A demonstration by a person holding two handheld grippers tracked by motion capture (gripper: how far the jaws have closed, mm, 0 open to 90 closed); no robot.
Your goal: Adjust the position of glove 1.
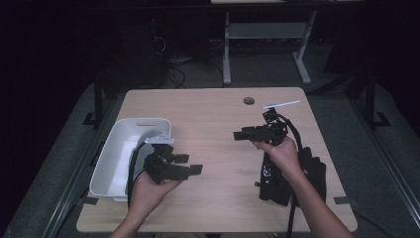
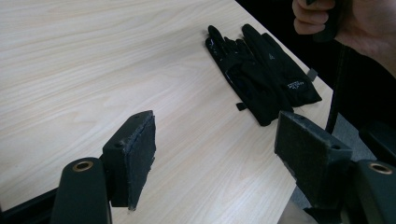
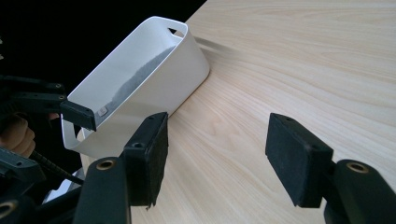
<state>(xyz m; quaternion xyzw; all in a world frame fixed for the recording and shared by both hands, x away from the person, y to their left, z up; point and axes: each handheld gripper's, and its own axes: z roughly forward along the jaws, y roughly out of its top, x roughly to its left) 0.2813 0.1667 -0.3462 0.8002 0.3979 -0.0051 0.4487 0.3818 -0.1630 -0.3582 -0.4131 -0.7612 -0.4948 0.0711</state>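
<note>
**Both grippers spread and empty over the table, gloves by the right edge**

While the person's two hands hold their tools above the wooden table (image 1: 218,114), neither tool grips anything. The left gripper (image 1: 190,164) hovers over the near left part of the table, just beside the white bin (image 1: 116,148), with its jaws pointing toward the table's right edge. In the left gripper view its two black pads stand well apart, with bare wood between them. That view looks across the wood at the black gloves (image 2: 261,74), which lie flat and overlapping, fingers pointing away from the camera, close to the table's edge.

From above, the gloves (image 1: 289,178) sit at the near right part of the table, beside its right edge and partly under the person's right forearm. The right gripper (image 1: 241,134) is held above the table, past the far end of the gloves, and points toward the left edge. Its jaws are likewise spread, and the right gripper view shows nothing but wood grain between the pads. Beyond them stands the bin (image 3: 154,70), upright along the table's left edge with a handle slot in its far end wall. Part of the left gripper shows in front of its near end.

A round cable hole (image 1: 249,100) and a thin white strip (image 1: 281,104) lie near the far edge, toward the far right corner.
</note>
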